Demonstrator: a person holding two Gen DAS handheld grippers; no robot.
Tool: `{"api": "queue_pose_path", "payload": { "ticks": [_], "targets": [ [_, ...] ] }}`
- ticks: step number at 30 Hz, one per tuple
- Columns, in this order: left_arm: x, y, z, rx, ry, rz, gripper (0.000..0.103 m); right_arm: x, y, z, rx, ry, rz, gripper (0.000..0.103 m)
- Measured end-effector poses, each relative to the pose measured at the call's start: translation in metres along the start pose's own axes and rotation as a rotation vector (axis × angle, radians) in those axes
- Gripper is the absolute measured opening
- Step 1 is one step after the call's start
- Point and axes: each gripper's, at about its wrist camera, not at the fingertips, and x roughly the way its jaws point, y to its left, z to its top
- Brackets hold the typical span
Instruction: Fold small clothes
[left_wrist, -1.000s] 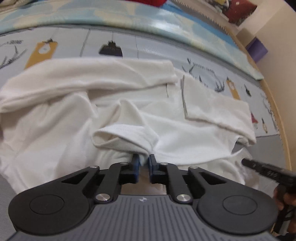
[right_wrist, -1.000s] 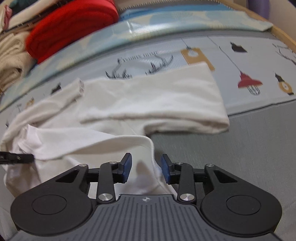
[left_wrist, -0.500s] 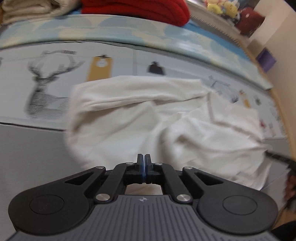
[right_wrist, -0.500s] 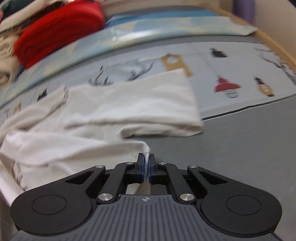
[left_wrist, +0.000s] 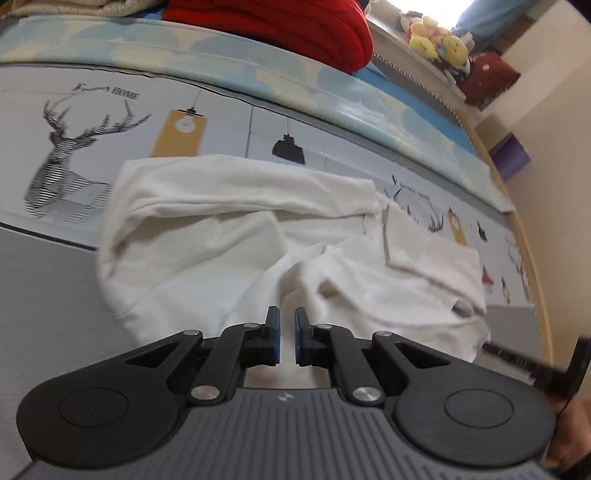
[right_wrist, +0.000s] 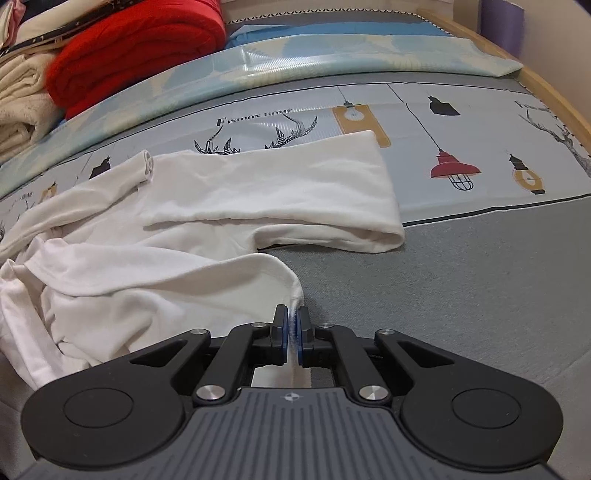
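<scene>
A white long-sleeved garment (left_wrist: 221, 240) lies crumpled on the bed, one sleeve folded across it (right_wrist: 266, 192). My left gripper (left_wrist: 287, 314) hangs over its near edge. Its jaws are opening, a narrow gap stands between the blue pads, and the cloth shows behind the gap without being pinched. My right gripper (right_wrist: 292, 314) is shut on the garment's hem, a thin ridge of white fabric squeezed between its pads. In the left wrist view the right gripper's black finger (left_wrist: 517, 358) touches the garment's right corner.
The garment rests on a printed mat (right_wrist: 461, 122) and a grey sheet (right_wrist: 461, 288). A red blanket (right_wrist: 136, 51) and cream folded towels (right_wrist: 18, 99) are stacked at the back. Plush toys (left_wrist: 439, 40) and a purple object (left_wrist: 511, 157) sit beyond the wooden bed edge (right_wrist: 554, 92).
My right gripper went from open to shut on the hem. My left gripper rose and shifted left along the cloth, closed fully, then parted slightly.
</scene>
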Motion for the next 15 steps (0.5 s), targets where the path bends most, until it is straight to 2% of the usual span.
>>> {"api": "queue_pose_path", "payload": {
  "ticks": [3, 5, 7, 12, 15],
  "targets": [
    [0.017, -0.011, 0.009, -0.038, -0.011, 0.008, 0.011, 0.006, 0.001, 0.002, -0.013, 0.011, 0.0, 0.005],
    [0.026, -0.016, 0.015, -0.061, -0.022, 0.017, 0.024, 0.012, 0.001, 0.004, -0.026, 0.025, -0.003, 0.005],
    [0.036, -0.021, 0.02, -0.071, -0.024, 0.032, 0.032, 0.016, 0.0, 0.005, -0.03, 0.032, -0.009, 0.005],
    [0.063, -0.029, 0.026, -0.055, 0.012, 0.096, 0.033, 0.029, -0.006, 0.009, -0.031, 0.06, -0.016, 0.005],
    [0.07, -0.03, 0.029, -0.06, 0.016, 0.102, 0.033, 0.036, -0.005, 0.011, -0.043, 0.073, -0.019, 0.005]
  ]
}}
